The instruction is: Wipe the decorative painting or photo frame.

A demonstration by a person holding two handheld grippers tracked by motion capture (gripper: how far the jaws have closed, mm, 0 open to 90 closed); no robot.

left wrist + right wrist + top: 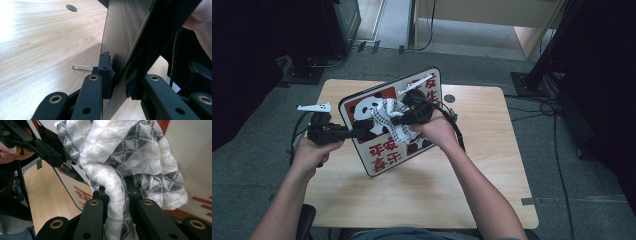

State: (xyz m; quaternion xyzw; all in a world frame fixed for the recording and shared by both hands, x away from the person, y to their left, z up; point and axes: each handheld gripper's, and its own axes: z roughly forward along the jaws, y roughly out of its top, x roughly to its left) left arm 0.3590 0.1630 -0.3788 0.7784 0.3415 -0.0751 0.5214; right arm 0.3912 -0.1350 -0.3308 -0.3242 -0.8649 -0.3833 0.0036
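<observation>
Here the left gripper (pixel 362 133), a black two-jaw tool at the left centre of the high view, has its jaws closed tight on the edge of the square white sign board with a black border, a panda picture and red characters (pixel 384 150). In the left gripper view the thin board (pixel 125 37) runs up between the two black jaws, and the pads press on it from both sides. The board stands tilted above the light wooden table (pixel 492 165), in the middle of the high view, with its printed face turned to the camera.

The right gripper (pixel 404 119), just right of the centre, has its jaws closed on a white woven cloth with grey diamond bands (pixel 389 117). In the right gripper view the twisted cloth (pixel 117 205) fills the narrow gap between the jaws at the bottom centre, and the rest of it bunches above and lies against the face of the board (pixel 190 157). The left gripper (pixel 53 156) also appears in the upper left of that view.

I count two grippers, one board, one cloth and one table. A round dark hole (pixel 449 98) is in the table top near its far edge, and one thin wire clip (pixel 82 67) lies on the wood at the centre left of the left gripper view.
</observation>
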